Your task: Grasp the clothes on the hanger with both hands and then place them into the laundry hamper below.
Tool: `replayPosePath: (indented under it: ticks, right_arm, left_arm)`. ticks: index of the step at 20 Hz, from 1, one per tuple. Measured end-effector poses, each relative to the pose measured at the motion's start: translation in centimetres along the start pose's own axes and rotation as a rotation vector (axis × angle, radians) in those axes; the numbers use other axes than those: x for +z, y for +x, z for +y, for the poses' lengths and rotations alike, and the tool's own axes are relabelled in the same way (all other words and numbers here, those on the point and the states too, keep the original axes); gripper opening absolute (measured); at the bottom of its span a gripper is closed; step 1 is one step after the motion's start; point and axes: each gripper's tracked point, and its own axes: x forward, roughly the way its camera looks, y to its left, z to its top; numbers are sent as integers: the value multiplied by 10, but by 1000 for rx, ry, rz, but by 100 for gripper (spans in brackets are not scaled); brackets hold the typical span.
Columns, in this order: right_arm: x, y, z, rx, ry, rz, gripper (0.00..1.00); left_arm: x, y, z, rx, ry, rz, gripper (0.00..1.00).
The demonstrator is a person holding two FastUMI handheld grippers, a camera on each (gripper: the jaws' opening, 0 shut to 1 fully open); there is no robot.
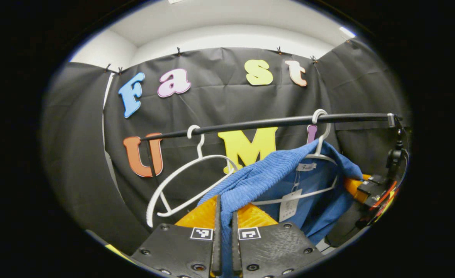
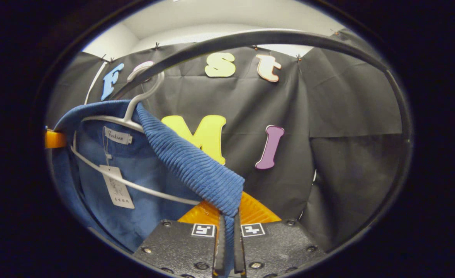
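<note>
Both tongs, left (image 1: 226, 216) and right (image 2: 227, 224), pinch the blue top (image 1: 266, 173); lift evenly to clear the hanger (image 1: 320, 154) before lowering

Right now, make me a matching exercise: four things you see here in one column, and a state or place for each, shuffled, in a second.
Things:
1. blue garment
2. bare hanger
3. left gripper
4. paper tag

States:
A. dangles inside the collar
B. hangs with nothing on it
C. draped on a hanger on the rail
D. clamped on blue cloth

Pairs: 1-C, 2-B, 3-D, 4-A
</note>
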Motion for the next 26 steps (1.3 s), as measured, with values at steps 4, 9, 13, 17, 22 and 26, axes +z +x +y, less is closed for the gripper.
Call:
replayPosePath:
  ticks: [4,9,13,17,22,26]
  right_arm:
    - [24,-12,-17,-28,-19,-31,11]
    - [38,-25,-27,-30,-80,-54,11]
    - [44,-30,-33,-25,-102,-61,11]
    - [53,-40,-32,1,-95,-63,11]
    - [66,-48,-36,30,-76,-71,11]
    - [85,-55,-38,2,-138,-113,11]
  left_arm:
    - [17,-6,6,-45,-6,38,10]
    - [31,-14,8,-155,87,129,10]
    - [31,-16,21,-224,253,188,12]
    - [32,-15,29,-194,486,186,7]
    - [20,1,29,-170,690,66,8]
    - [33,10,38,-117,554,29,5]
